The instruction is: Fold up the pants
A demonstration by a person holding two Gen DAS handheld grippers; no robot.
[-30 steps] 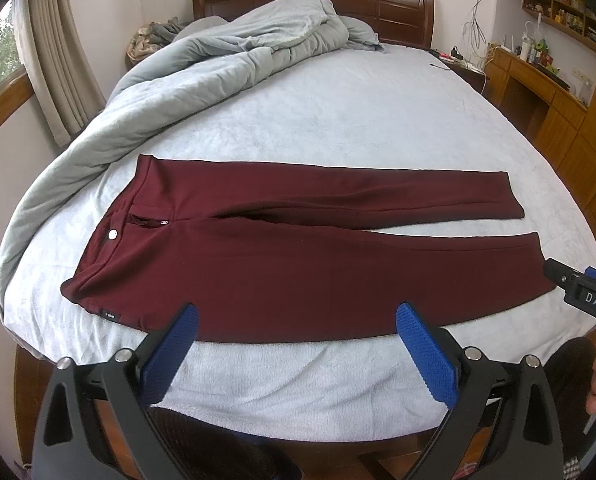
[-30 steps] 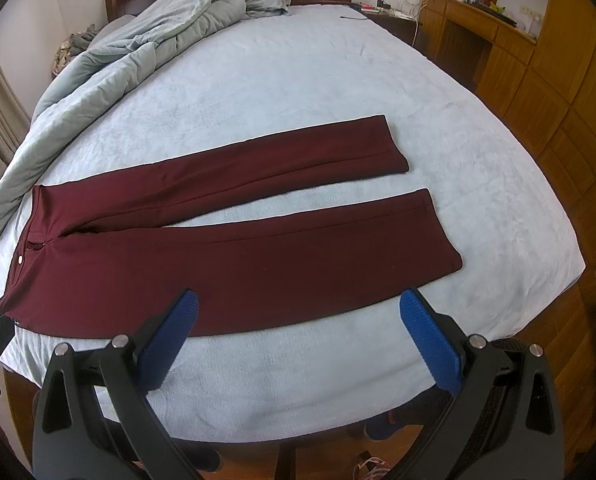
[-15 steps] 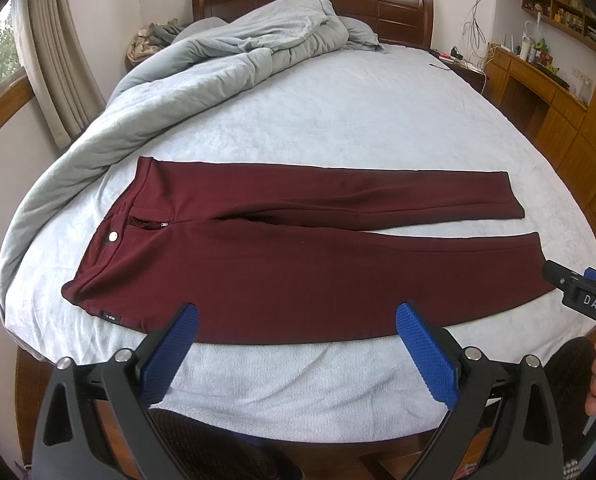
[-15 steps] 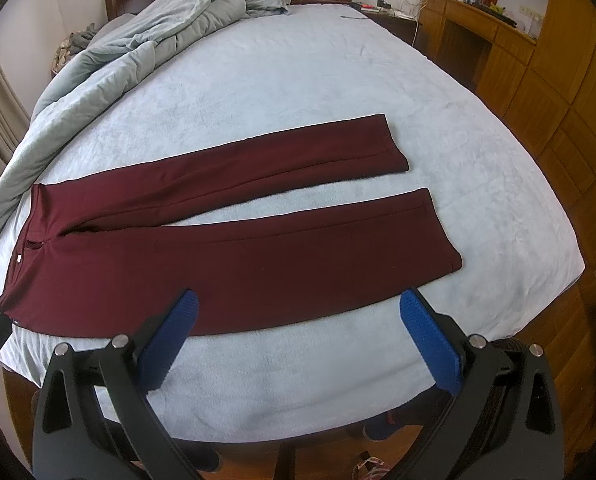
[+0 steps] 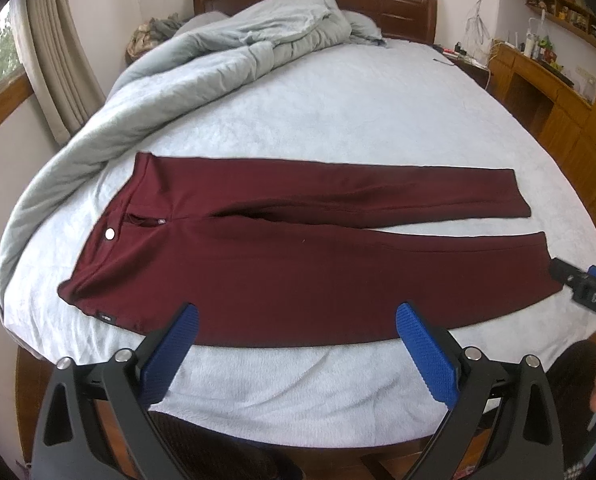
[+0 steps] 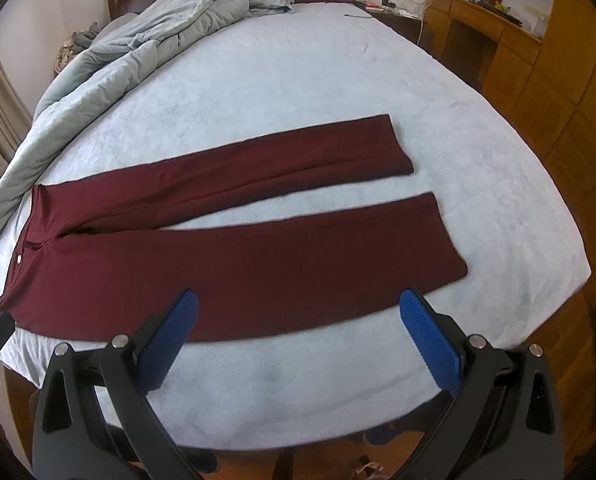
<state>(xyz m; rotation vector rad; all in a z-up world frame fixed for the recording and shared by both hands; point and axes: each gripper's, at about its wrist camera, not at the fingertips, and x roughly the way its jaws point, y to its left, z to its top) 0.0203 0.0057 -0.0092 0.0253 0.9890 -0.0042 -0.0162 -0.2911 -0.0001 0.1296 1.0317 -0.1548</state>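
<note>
The red pants (image 5: 298, 264) lie flat from 9 to 3 o'clock, at 12 o'clock from both wide-open, empty claws, the left claw (image 5: 295, 344) nearer the waist and the right claw (image 6: 298, 340) nearer the leg ends.

Bed (image 5: 338, 120) with pale blue sheet, dark wooden headboard (image 5: 402, 4), grey duvet (image 5: 201, 64) bunched along its left edge. Curtained window (image 5: 1, 40) left; wooden desk (image 5: 538, 76) and cabinets (image 6: 558, 92) right.

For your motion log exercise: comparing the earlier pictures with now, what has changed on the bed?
Almost nothing. The right tongs drifted very slightly; nothing was gripped or released. The maroon pants still lie flat and unfolded, and both the right and the left tongs stay open above the near edge.
</note>
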